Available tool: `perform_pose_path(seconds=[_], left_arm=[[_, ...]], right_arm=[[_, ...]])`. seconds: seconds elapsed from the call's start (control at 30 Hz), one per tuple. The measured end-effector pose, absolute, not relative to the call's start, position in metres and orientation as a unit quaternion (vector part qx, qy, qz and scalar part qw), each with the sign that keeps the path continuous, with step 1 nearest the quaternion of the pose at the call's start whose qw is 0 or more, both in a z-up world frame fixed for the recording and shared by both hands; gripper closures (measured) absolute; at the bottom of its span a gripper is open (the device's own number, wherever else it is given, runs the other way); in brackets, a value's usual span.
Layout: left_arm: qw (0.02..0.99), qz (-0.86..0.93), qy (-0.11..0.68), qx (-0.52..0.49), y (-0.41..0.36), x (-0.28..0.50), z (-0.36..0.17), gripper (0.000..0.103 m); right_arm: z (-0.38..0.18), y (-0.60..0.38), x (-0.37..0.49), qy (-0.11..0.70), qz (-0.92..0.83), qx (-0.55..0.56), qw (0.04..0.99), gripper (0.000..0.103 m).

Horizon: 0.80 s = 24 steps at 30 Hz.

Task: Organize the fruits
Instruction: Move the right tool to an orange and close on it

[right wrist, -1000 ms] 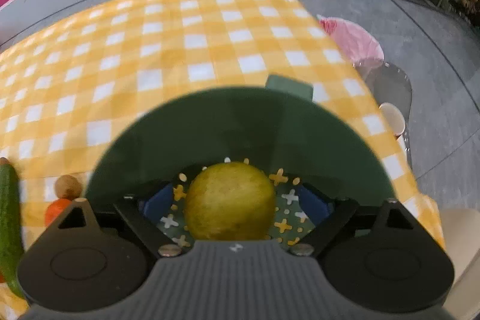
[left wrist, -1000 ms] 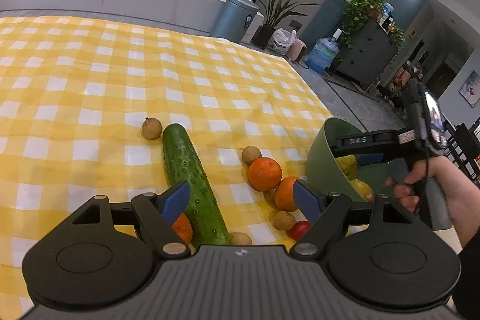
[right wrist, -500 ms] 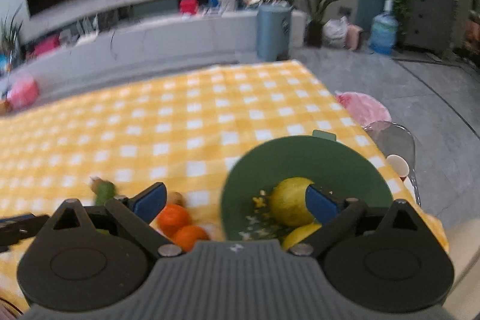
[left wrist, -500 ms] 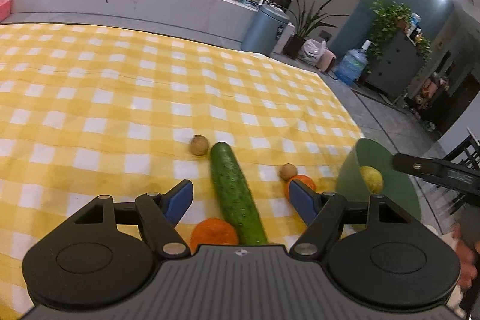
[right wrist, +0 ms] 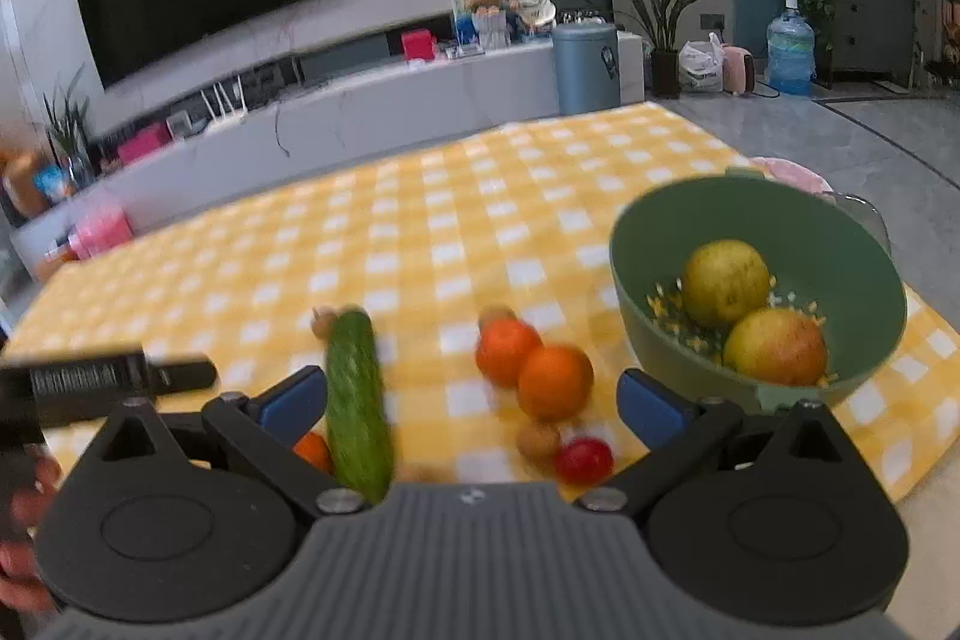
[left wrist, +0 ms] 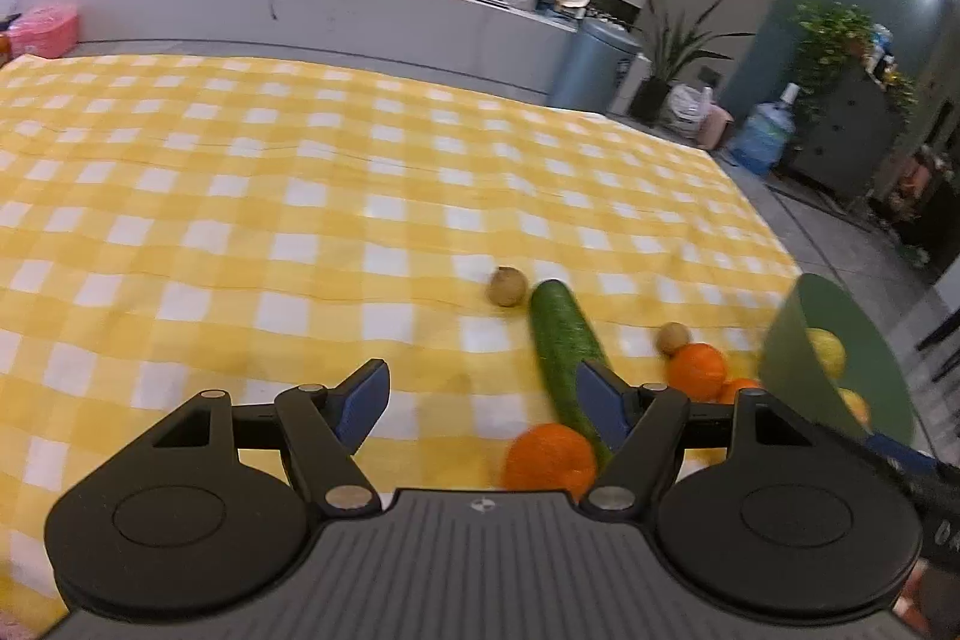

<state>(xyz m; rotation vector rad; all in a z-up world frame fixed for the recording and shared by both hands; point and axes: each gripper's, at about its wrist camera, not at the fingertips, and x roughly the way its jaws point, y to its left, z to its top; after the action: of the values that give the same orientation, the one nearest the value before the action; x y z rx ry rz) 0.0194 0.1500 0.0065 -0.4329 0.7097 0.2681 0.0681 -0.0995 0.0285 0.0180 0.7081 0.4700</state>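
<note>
Both claws spread, empty, over the table.
Right claw just widened; left claw narrowed slightly; bowl holds two fruits.

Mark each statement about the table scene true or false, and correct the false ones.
1. The green bowl holds two fruits. True.
2. The cucumber lies inside the bowl. False: it lies on the checked cloth.
3. The right tongs grip an orange. False: they are open and empty.
4. Two oranges sit close together between cucumber and bowl. True.
5. A small red fruit lies on the cloth. True.
</note>
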Motion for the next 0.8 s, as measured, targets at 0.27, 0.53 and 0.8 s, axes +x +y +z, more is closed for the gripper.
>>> perform_pose_path(seconds=[0.27,0.53,0.8], left_arm=[[0.896,0.132,0.361,-0.222,0.156,0.027,-0.002,0.02],[0.884,0.115,0.393,-0.224,0.154,0.037,-0.012,0.017],[0.878,0.103,0.41,-0.223,0.152,0.04,-0.017,0.016]], right_arm=[[0.01,-0.095,0.069,0.337,0.223,-0.041,0.914,0.004],[-0.01,-0.096,0.075,0.386,0.301,-0.008,0.872,0.007],[-0.029,-0.066,0.056,0.404,0.38,-0.103,0.826,0.031]])
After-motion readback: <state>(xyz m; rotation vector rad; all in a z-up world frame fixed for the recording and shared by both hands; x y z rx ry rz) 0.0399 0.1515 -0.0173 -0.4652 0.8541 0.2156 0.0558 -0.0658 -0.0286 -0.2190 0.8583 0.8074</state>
